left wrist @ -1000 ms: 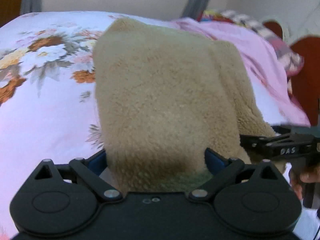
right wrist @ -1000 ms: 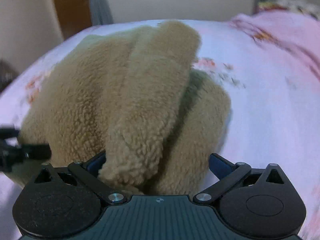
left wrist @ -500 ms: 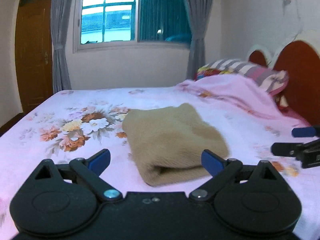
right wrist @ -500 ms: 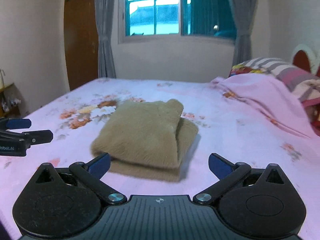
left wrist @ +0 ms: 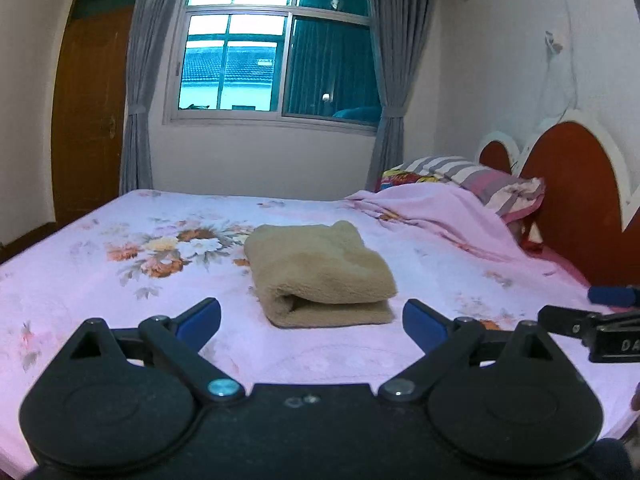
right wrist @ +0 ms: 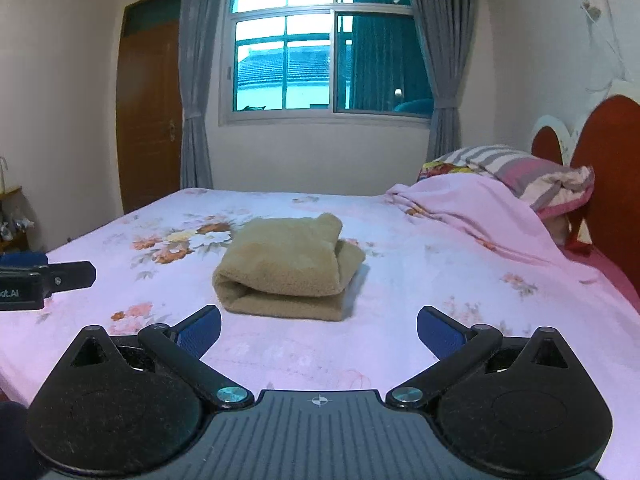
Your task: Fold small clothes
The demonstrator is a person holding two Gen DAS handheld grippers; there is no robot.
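A bed (left wrist: 100,292) with a pink floral sheet fills a bedroom with a curtained window (left wrist: 276,44), a wooden door (left wrist: 88,112) and a red headboard (left wrist: 576,208). The folded tan fleece garment (left wrist: 320,276) lies near the bed's middle, away from every edge. A second ago both tools were up against it; now the left tool (left wrist: 312,316) and right tool (right wrist: 318,326) are drawn back, jaws wide and empty.
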